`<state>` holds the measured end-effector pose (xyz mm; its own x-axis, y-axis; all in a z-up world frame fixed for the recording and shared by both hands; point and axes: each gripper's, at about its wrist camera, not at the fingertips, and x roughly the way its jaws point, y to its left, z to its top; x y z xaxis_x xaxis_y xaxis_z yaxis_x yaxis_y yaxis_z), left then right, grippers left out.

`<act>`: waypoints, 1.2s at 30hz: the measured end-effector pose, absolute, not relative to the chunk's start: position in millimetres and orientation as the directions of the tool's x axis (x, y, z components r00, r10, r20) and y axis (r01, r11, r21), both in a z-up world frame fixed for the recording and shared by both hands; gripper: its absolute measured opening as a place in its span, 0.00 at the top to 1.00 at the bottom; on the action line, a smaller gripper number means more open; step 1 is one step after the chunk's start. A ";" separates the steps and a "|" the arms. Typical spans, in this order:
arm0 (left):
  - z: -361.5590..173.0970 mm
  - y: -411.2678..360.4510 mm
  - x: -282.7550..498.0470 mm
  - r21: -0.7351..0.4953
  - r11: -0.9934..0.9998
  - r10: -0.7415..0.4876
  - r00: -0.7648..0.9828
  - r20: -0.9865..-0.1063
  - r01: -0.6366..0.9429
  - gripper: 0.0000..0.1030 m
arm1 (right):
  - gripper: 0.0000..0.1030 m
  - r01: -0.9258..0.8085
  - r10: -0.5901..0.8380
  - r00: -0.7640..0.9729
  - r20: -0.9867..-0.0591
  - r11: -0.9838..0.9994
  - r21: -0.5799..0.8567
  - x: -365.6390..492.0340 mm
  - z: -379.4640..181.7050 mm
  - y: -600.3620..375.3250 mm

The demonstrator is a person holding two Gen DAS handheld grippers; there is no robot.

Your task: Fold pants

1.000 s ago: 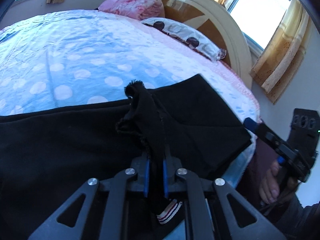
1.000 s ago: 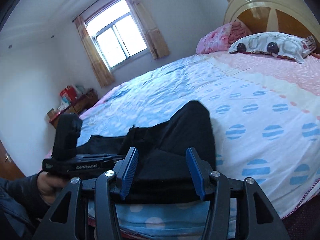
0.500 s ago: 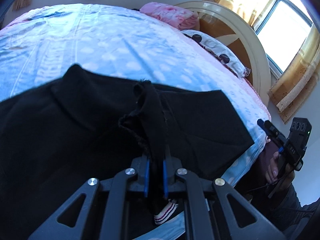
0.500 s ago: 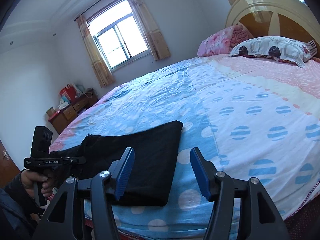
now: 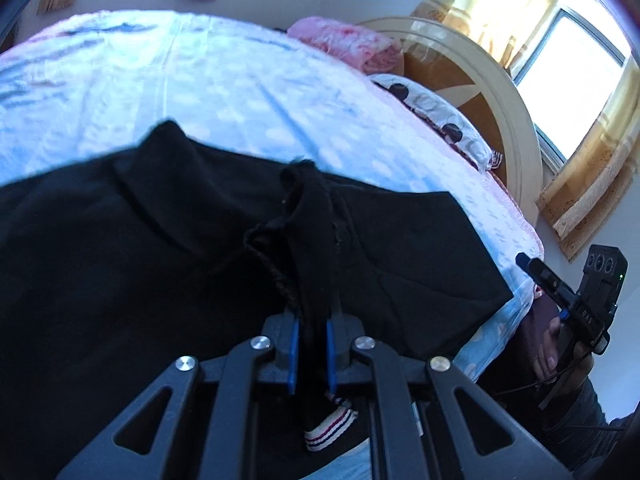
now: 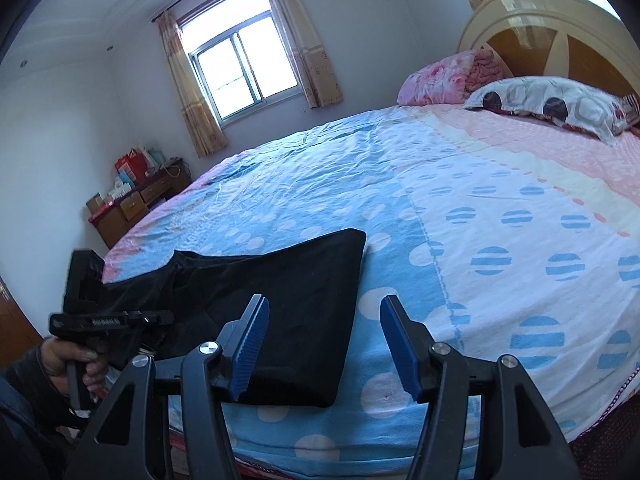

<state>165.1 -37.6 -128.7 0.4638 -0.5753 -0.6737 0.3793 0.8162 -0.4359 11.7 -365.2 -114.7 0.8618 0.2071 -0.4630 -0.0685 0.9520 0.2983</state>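
Two tools | left tool (image 5: 311, 330) pinching black pants (image 5: 400, 248) | right tool (image 6: 322, 344) parted, empty

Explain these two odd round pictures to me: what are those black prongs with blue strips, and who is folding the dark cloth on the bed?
There is no robot. A person holds a pistol-like tool in each hand, and a wide-angle camera on each tool looks along its two prongs. In the left tool's view, the left gripper is shut on a bunch of the black pants. In the right tool's view, the right gripper stands open with nothing held, above the pants' folded end. The pants lie on the spotted bedsheet. Pillows sit by the headboard.
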 end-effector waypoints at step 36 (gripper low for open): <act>-137.1 -50.0 170.1 -0.095 0.939 -0.286 0.601 -0.746 0.330 0.21 | 0.32 -0.076 0.227 0.645 -0.730 0.969 0.234 162.0 -130.4 -314.3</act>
